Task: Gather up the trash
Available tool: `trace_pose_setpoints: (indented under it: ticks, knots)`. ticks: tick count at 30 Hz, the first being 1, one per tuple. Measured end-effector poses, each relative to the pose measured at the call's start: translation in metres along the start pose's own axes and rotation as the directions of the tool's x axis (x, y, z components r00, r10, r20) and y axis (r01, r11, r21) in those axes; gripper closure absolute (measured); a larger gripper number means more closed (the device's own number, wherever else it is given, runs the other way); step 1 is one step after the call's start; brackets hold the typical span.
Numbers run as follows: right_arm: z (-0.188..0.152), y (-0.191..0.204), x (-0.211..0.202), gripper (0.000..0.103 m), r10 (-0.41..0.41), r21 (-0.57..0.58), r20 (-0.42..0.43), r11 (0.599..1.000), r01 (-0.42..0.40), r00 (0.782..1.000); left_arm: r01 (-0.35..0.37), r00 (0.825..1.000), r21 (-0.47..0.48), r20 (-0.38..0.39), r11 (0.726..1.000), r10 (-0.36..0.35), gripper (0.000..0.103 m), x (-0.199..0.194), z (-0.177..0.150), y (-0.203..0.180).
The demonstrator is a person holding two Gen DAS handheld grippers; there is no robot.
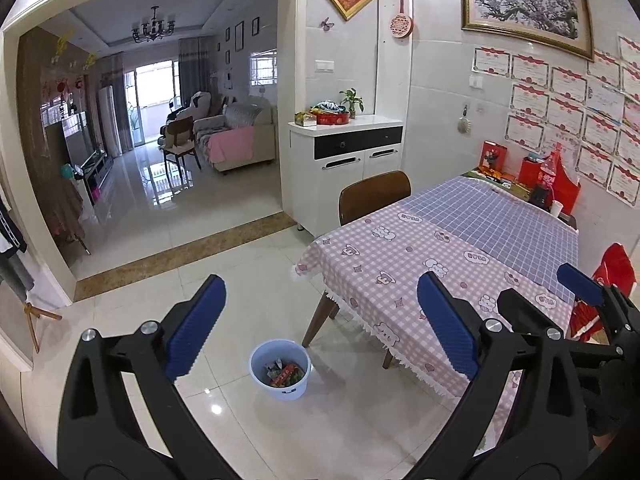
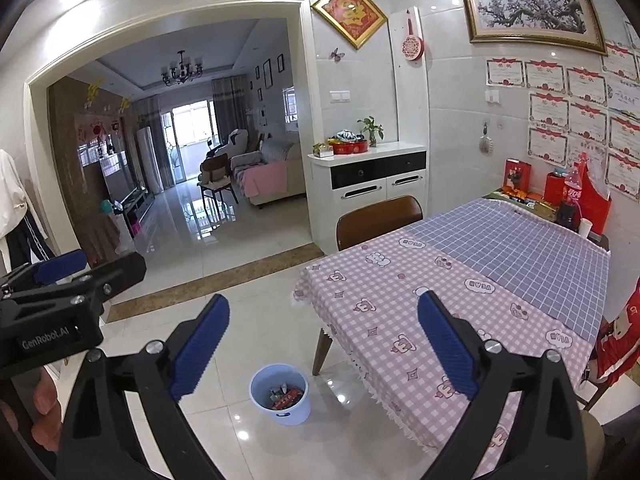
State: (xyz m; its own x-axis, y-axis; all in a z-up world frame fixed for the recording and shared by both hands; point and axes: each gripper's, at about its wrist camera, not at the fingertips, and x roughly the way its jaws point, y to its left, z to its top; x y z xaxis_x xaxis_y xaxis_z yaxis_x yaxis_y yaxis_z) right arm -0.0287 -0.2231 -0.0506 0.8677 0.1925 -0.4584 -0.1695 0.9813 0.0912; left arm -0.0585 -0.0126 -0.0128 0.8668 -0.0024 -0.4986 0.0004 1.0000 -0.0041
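Note:
A light blue bucket [image 1: 280, 374] stands on the tiled floor by the table's near left leg; it holds several wrappers [image 1: 285, 374]. It also shows in the right wrist view [image 2: 281, 394] with the wrappers [image 2: 286, 396] inside. My left gripper [image 1: 320, 320] is open and empty, held high above the floor over the bucket. My right gripper [image 2: 324, 340] is open and empty at about the same height. The right gripper shows at the right edge of the left wrist view [image 1: 580, 284]; the left gripper shows at the left edge of the right wrist view [image 2: 60, 268].
A table [image 1: 460, 264] with pink and purple checked cloths fills the right. A cola bottle [image 1: 547, 176], red boxes and a paper cup [image 1: 557, 209] stand at its far end. A brown chair [image 1: 374, 196] is tucked in. A white cabinet [image 1: 348, 160] stands behind.

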Motion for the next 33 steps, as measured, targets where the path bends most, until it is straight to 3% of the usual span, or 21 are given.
trace_pose_setpoints:
  ticks: [12,33]
  knots:
    - [-0.001,0.028,-0.001,0.010,-0.016,-0.005,-0.001,1.000,0.016,1.000,0.020,1.000,0.000,0.009,1.000,-0.020,0.008,-0.007,-0.003,0.019]
    - [0.007,0.030,0.009,0.010,-0.034,0.004,-0.003,0.999,0.034,0.999,0.031,0.999,0.002,0.018,1.000,-0.031,0.009,-0.005,0.007,0.034]
